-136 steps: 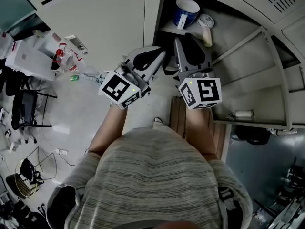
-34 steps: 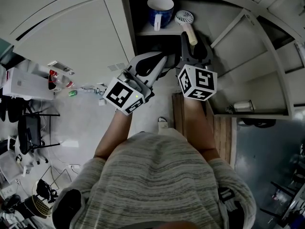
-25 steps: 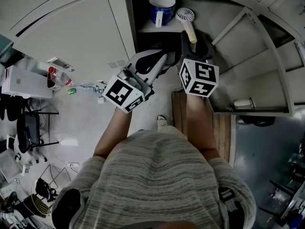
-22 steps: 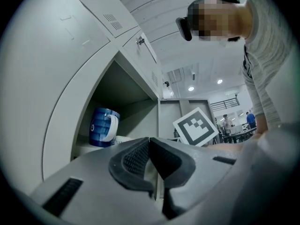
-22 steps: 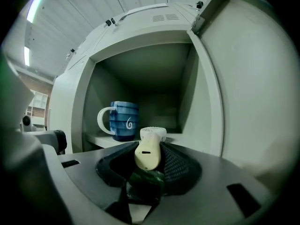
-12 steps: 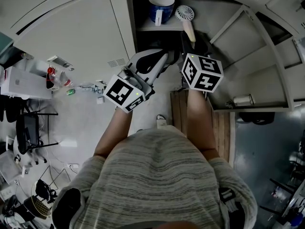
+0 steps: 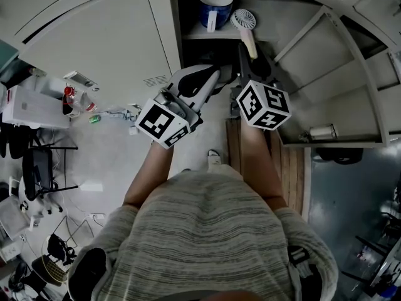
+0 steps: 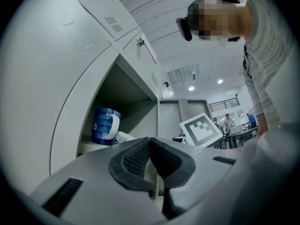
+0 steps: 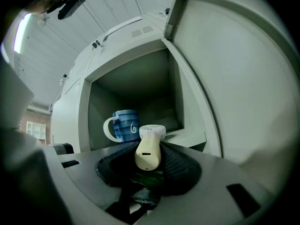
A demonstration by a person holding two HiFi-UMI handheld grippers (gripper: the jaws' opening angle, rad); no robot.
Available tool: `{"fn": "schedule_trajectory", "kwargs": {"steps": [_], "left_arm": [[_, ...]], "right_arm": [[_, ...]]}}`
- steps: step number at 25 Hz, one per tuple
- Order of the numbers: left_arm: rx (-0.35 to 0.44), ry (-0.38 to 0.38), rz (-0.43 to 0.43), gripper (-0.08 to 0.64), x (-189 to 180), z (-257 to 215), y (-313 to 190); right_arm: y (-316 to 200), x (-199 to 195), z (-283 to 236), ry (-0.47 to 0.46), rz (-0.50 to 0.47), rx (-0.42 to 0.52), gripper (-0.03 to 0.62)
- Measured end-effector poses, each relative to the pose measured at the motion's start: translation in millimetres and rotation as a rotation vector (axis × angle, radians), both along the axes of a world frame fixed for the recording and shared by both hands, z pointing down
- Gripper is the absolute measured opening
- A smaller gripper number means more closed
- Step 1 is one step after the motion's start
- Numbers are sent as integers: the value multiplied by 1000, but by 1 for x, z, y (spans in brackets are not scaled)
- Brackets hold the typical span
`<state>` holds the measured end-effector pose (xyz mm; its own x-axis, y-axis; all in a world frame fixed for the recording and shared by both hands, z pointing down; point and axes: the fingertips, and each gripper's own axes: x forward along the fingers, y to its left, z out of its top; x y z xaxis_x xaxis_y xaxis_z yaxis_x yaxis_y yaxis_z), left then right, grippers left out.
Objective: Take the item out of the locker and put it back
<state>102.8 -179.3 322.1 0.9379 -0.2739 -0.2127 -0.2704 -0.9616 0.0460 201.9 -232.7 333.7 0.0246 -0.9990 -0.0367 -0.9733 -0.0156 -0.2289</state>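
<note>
Your right gripper [image 9: 147, 167] is clamped on the fan [image 9: 149, 146]. Its two pads press the lower part of the cream handle from both sides. The round white head points away from the jaws, into the open locker [image 9: 84, 121]. The head is over the front of the shelf [image 9: 190, 136], but I cannot tell if it rests on it.

The grip is far from the head, so the fan can turn between the pads and droop if you move fast. If you loosen the pads while the handle hangs outside the shelf, the fan probably falls to the floor.

Just left of the fan's head stands the blue mug [image 9: 123, 124]. A small swing to that side can knock it over. To the right of the gripper is the open door [image 9: 220, 69], which you can hit when you pull out.

Your left gripper [image 8: 150, 146] has its jaws together with nothing in them, so it cannot catch anything.
</note>
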Motion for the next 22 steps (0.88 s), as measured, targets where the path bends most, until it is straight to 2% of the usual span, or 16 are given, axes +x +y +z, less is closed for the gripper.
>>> {"fn": "schedule_trajectory", "kwargs": {"steps": [11, 17, 22], "left_arm": [[-1, -7, 16, 8, 5, 1, -2], [1, -6, 24, 8, 9, 0, -2], [7, -2, 28, 8, 11, -3, -2]], "right_arm": [[9, 6, -16, -293, -43, 193, 152], [19, 8, -38, -312, -56, 275, 152], [29, 6, -58, -281, -58, 325, 152]]}}
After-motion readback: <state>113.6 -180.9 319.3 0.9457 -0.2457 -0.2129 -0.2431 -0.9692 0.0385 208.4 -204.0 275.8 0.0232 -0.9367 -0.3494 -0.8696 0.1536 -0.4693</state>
